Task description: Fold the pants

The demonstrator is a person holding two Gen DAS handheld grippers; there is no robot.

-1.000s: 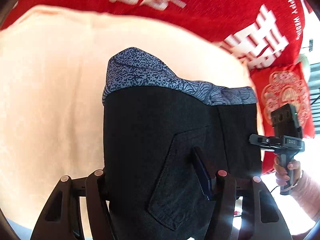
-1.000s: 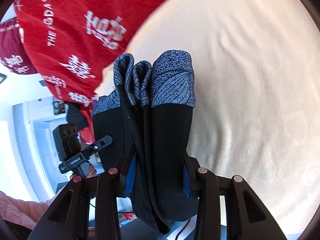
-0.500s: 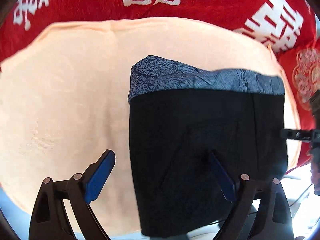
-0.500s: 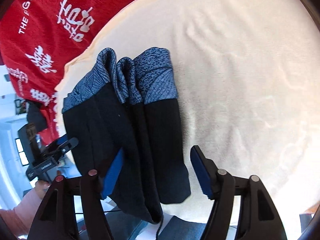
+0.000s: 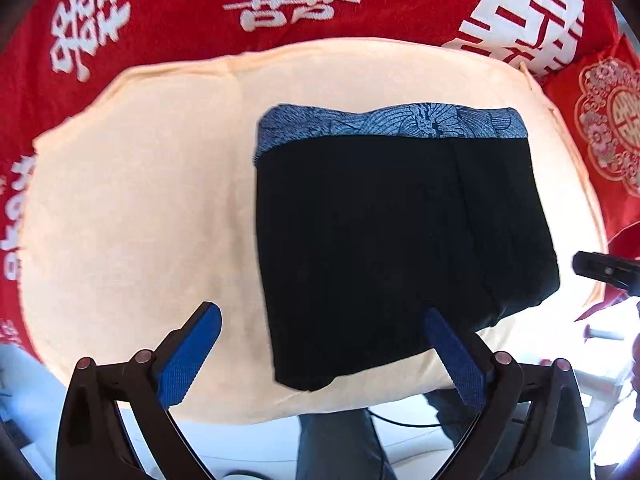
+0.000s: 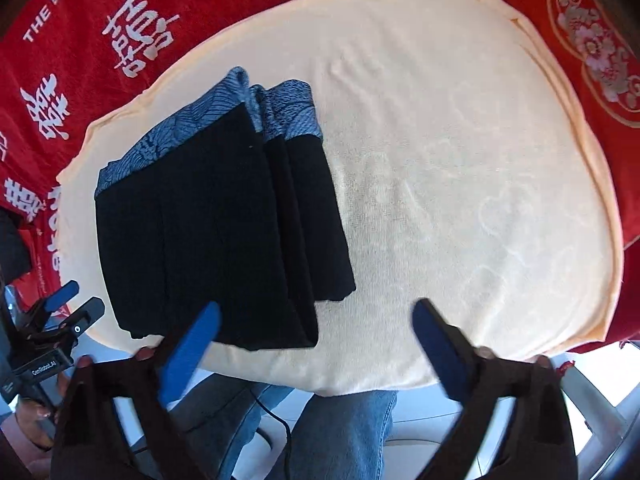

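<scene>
Judging by how things lie, the folding looks all but finished: the pants [image 5: 384,240] rest as a compact black rectangle on the cream towel [image 5: 132,216], with the blue patterned waistband [image 5: 392,122] running along the far edge.

On the left, the left gripper [image 5: 320,356] hangs above the near edge of the towel with its blue pads spread wide and nothing between them; one pad [image 5: 188,356] sits over bare towel, the other overlaps the near edge of the pants in this view, though I cannot tell whether it touches. In the middle, the stack shows several layers at its right side, slightly stepped rather than flush, so a small tidy-up may be all that is left.

On the right, the right gripper [image 6: 316,348] is likewise wide apart and empty, hovering over the towel just beside the bundle's near corner. A red blanket [image 6: 100,12] with white characters lies beyond the towel.

No basket, box or other container shows in either view.
</scene>
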